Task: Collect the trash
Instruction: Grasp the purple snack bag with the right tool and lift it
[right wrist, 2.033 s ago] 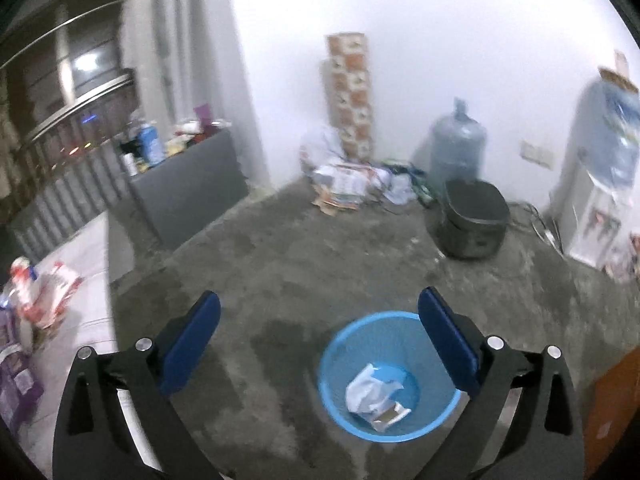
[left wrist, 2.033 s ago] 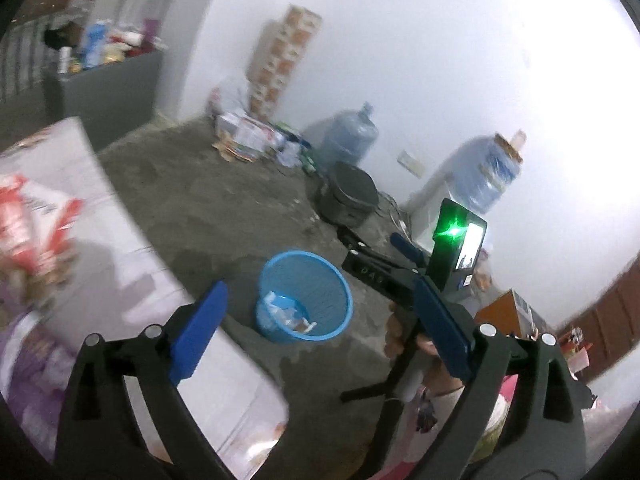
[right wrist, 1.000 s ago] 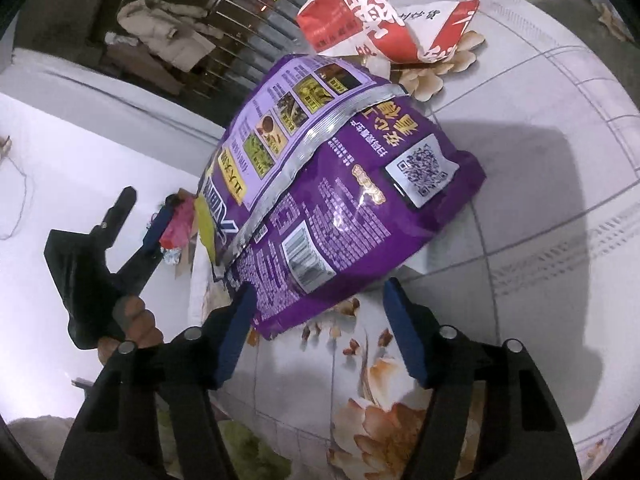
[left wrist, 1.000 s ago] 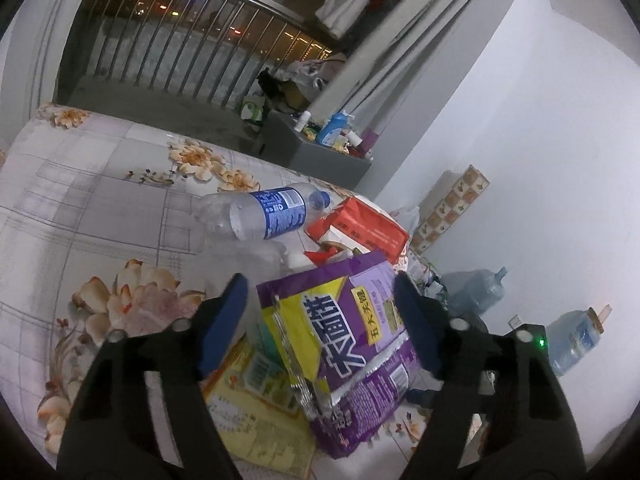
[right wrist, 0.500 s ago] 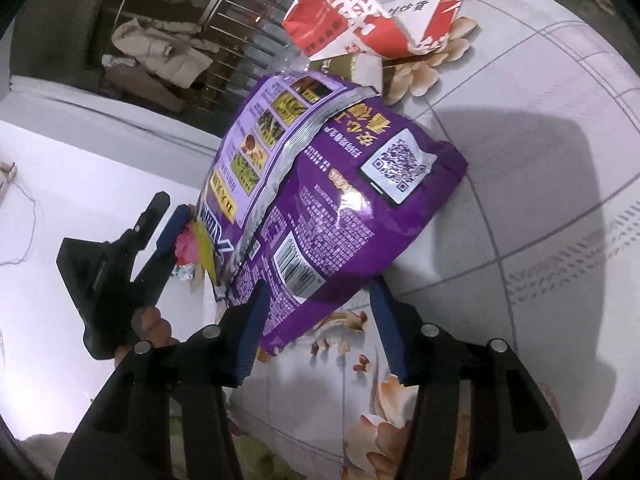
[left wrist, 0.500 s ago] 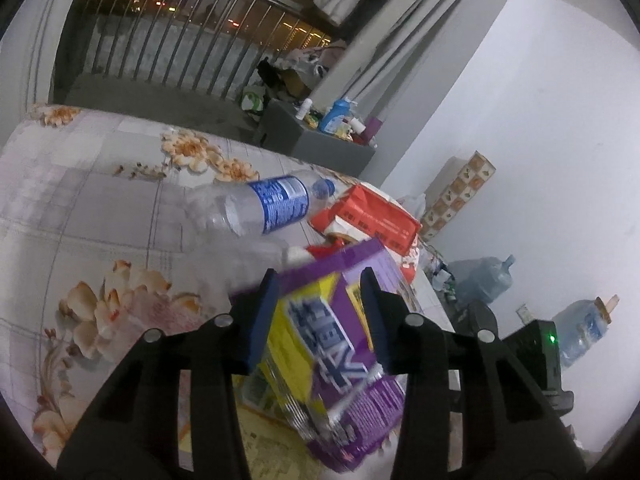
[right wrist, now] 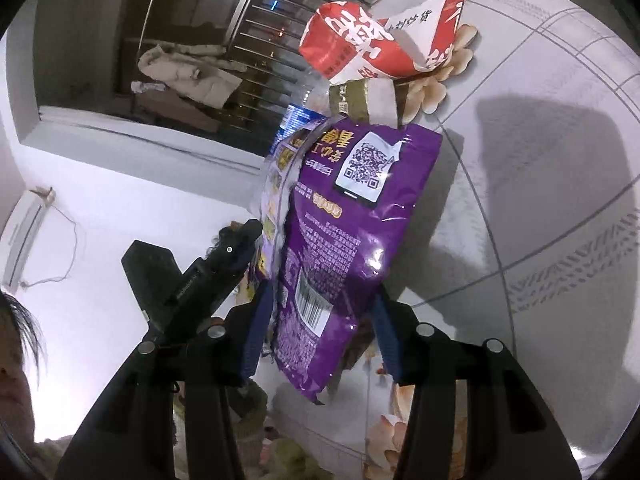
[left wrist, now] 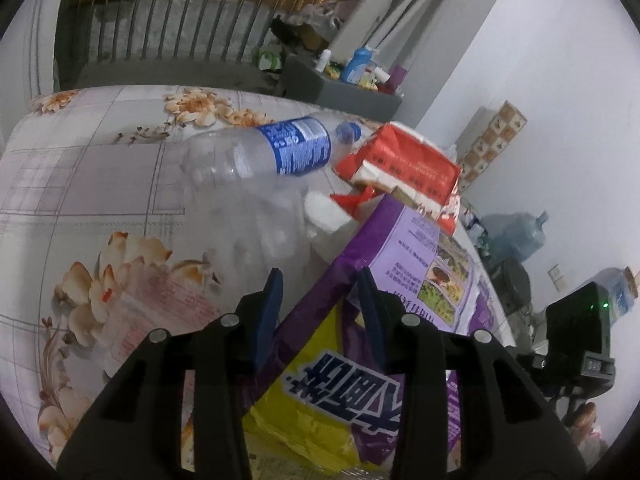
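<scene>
Broadly, everything sits on the flowered cloth (left wrist: 100, 168), which fills most of both of your wrist views. The biggest piece of trash on it is the purple bag (right wrist: 340, 240). It is tilted up off the cloth, with its printed back and barcode facing your right camera and its yellow front facing your left one.

Your right tongs (right wrist: 320, 320) are clamped on the bag's lower end, and the foil is bunched between the two blue pads. Your left tongs (left wrist: 318, 300) are closing on the opposite edge. That edge runs up between the pads, and both pads are against it.

Beyond the bag, the clear bottle (left wrist: 260, 152) with a blue label and blue cap lies on its side on the cloth. Its cap end is just beside the red packet (left wrist: 404, 164). The packet is crumpled and open, near the bag's far end.
</scene>
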`<state>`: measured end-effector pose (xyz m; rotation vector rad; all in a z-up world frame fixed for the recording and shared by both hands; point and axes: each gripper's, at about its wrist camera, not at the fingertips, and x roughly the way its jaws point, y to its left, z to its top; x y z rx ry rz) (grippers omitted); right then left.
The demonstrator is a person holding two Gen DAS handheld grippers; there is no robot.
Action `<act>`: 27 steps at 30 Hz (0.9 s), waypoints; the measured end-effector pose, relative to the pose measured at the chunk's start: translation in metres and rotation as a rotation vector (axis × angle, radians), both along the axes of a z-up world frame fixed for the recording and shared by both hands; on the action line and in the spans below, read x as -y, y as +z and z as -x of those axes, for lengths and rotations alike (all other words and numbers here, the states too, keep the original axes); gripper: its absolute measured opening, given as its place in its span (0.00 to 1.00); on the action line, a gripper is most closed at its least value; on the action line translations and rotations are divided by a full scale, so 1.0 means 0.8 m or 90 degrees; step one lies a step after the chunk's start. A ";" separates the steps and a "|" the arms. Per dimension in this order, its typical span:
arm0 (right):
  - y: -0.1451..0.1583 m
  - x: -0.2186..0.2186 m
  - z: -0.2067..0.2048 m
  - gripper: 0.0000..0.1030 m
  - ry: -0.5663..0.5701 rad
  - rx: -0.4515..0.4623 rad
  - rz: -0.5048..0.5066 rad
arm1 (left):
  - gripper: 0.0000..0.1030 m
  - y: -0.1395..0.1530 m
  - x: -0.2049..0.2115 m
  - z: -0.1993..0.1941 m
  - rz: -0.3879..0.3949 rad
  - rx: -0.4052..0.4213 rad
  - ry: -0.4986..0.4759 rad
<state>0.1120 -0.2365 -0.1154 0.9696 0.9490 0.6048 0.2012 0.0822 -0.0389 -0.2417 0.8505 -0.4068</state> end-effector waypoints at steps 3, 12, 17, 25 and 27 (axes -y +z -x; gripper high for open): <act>-0.002 -0.002 -0.005 0.47 0.001 -0.006 0.011 | 0.34 -0.003 0.005 0.003 -0.009 -0.002 -0.004; 0.024 -0.002 -0.008 0.10 0.009 0.041 -0.016 | 0.32 0.015 -0.002 0.023 0.004 0.034 -0.019; 0.039 0.011 0.000 0.06 0.010 0.071 -0.030 | 0.32 0.027 -0.012 0.050 -0.007 0.059 -0.031; 0.059 0.048 0.021 0.05 -0.008 0.107 -0.031 | 0.32 0.026 -0.033 0.087 -0.044 0.043 -0.018; 0.061 0.054 0.024 0.05 -0.012 0.110 -0.030 | 0.32 0.026 -0.038 0.095 -0.050 0.040 -0.012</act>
